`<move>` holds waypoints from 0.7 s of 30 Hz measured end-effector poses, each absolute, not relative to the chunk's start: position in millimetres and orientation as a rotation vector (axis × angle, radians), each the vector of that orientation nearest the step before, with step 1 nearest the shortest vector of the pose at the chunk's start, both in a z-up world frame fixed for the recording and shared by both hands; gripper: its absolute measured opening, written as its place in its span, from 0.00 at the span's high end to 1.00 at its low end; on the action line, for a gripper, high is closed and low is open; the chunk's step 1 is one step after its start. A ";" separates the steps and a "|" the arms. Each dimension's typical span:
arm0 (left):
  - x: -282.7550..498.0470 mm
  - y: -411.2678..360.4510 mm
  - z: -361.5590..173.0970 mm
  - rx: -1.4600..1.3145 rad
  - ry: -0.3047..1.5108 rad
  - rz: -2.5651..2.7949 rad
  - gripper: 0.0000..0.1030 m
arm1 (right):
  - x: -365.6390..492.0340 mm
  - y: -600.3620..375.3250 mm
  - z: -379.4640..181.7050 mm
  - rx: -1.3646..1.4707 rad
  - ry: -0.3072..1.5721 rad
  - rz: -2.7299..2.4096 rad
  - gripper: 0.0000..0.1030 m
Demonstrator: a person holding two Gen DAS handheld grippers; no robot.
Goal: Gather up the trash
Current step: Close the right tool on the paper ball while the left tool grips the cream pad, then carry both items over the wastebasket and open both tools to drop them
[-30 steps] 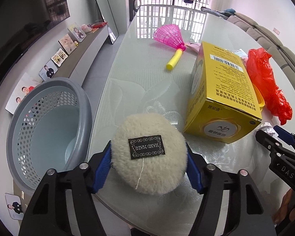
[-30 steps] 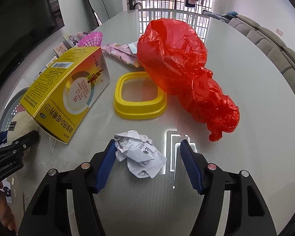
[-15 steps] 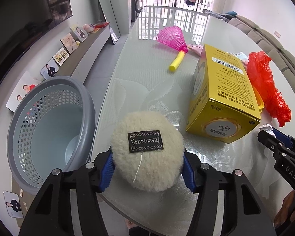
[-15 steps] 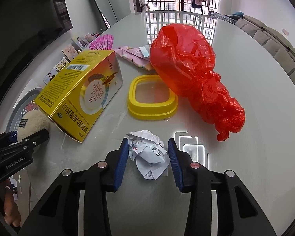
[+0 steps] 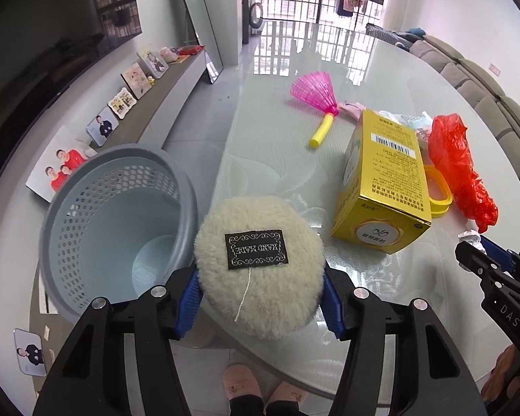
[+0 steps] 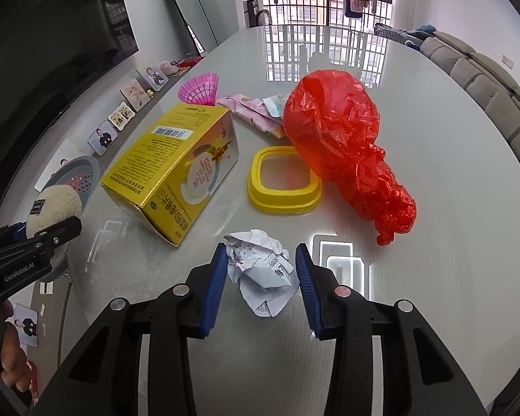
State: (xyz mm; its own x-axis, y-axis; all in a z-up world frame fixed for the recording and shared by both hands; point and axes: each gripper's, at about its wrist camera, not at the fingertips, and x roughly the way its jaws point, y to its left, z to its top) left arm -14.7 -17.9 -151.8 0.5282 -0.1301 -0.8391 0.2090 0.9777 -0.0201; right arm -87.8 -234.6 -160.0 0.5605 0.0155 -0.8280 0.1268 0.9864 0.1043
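Note:
My left gripper (image 5: pixel 260 298) is shut on a round cream fluffy pad (image 5: pixel 260 263) with a black label, held above the table's near edge beside a grey perforated bin (image 5: pixel 114 222) on the floor to the left. My right gripper (image 6: pixel 260 274) is shut on a crumpled white paper ball (image 6: pixel 263 270), lifted just off the glossy table (image 6: pixel 416 294). The paper (image 5: pixel 469 235) and right gripper also show at the right of the left wrist view.
On the table lie a yellow box (image 6: pixel 176 166), a yellow lid (image 6: pixel 282 180), a red plastic bag (image 6: pixel 343 138), pink wrappers (image 6: pixel 253 111) and a pink fan-shaped toy (image 5: pixel 315 97). A sofa (image 6: pixel 495 83) runs along the right. My slippers (image 5: pixel 242 384) show below.
The left gripper has lifted the fluffy pad and drawn it back toward the table edge near the bin. The right gripper has closed on the paper ball and raised it.

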 end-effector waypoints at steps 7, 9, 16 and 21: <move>-21.0 16.6 -107.7 0.055 0.959 -0.145 0.45 | -84.4 -207.8 -123.2 0.125 0.979 -0.001 0.62; -20.5 30.3 -96.6 0.049 0.950 -0.131 0.45 | -82.7 -194.1 -112.2 0.126 0.976 0.026 0.62; -5.7 84.5 -79.0 0.064 0.937 -0.097 0.45 | -67.4 -128.7 -89.7 0.122 0.968 0.101 0.62; 12.4 132.2 -73.0 0.064 0.942 -0.079 0.45 | -43.5 -74.6 -77.3 0.109 0.961 0.140 0.62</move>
State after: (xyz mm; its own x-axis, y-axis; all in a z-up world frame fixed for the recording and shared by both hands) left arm 12.4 132.2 -73.0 0.5858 -0.0396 -0.8095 0.0958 0.9952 0.0206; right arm -43.5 -74.6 -77.3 0.5647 0.1676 -0.8081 -0.0707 0.9854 0.1550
